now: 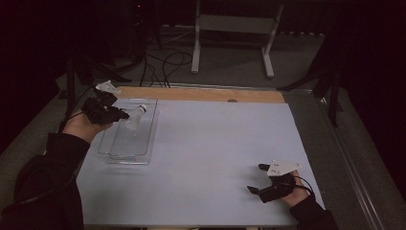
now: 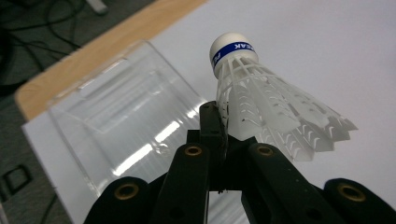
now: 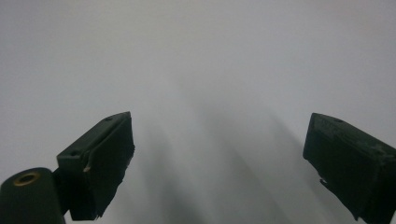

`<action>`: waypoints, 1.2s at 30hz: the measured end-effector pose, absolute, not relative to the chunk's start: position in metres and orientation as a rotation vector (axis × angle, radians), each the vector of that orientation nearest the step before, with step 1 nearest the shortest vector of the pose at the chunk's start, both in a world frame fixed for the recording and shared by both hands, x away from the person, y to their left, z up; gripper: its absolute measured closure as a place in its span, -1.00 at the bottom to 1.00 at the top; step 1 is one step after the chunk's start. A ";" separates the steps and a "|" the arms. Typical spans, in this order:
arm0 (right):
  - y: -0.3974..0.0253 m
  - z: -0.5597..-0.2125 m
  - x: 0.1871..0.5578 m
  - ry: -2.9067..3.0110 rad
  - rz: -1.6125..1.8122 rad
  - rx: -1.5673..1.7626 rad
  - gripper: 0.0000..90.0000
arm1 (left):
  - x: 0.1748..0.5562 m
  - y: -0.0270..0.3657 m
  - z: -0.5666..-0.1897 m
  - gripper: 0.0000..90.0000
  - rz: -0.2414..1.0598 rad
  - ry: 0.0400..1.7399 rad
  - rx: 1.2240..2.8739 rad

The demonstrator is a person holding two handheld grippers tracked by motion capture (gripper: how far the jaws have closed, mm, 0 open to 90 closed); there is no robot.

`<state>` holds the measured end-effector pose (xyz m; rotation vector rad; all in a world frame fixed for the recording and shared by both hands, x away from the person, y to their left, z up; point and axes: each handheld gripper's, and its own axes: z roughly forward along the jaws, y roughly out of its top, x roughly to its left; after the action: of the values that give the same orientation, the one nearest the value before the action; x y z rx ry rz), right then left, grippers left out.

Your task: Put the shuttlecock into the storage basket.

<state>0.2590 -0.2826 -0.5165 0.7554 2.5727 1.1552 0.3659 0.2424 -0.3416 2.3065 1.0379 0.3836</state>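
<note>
**Carrying a shuttlecock over the clear tray**

Pinched by its skirt, the shuttlecock (image 2: 261, 100) sits in the left gripper (image 2: 215, 133), whose jaws are closed tight on the white plastic vanes near their flared edge; the cork tip with its blue band points away from the hand. In the high view it hangs just above the clear tray (image 1: 143, 143), over the tray's far half. Whether it is touching the tray floor cannot be told from here (the transparent walls blur the line).

The step in hand looks like a carry over the tray, either a placing or a lifting out. A placing would next call for lowering inside the walls and easing the jaws apart.

Well away from the tray, the right gripper (image 1: 261, 178) rests idle on the white tabletop (image 1: 215, 143), jaws spread wide and empty.
</note>
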 end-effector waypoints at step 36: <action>-0.281 -0.517 0.259 2.585 1.162 0.748 -0.80 | 0.384 0.240 -0.402 1.00 0.586 1.211 2.163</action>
<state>0.2590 -0.2807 -0.5167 0.7485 2.5855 1.1616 0.3838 0.2395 -0.4017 2.1634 1.2114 0.5859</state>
